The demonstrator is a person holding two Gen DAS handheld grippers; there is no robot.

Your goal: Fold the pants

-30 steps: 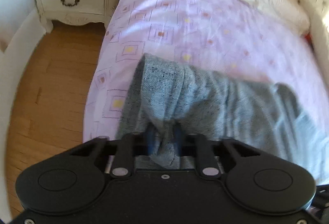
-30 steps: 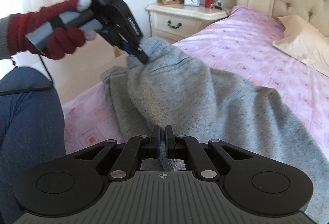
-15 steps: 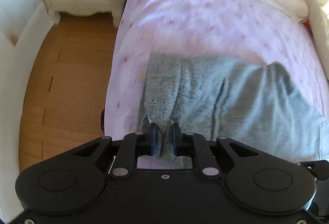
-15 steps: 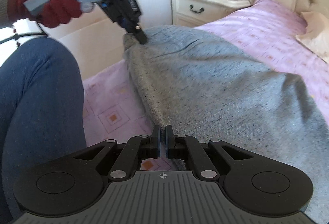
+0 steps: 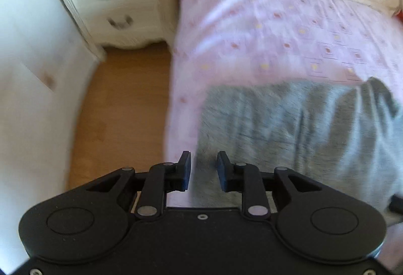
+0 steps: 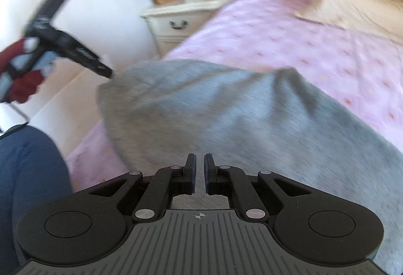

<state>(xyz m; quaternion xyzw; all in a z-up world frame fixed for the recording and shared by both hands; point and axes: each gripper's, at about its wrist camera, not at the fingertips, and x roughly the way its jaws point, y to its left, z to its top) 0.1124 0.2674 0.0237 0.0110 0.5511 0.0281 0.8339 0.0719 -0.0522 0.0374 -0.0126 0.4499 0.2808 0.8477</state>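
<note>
Your left two-finger black gripper (image 5: 203, 169) stands with its jaws spread wide and nothing between them, poised over the near corner of the grey knit pants (image 5: 289, 128). The pants lie spread flat on the pink patterned bedsheet (image 5: 264, 30), close to the bed's edge beside the wooden floor (image 5: 118, 103). Your right black gripper (image 6: 199, 173) shows only a narrow gap between its fingers, gripping no cloth, with the grey fabric lying just beyond them. A white two-drawer nightstand (image 5: 121, 10) stands by the bed; a cream pillow (image 6: 352, 5) rests near the headboard.
</note>
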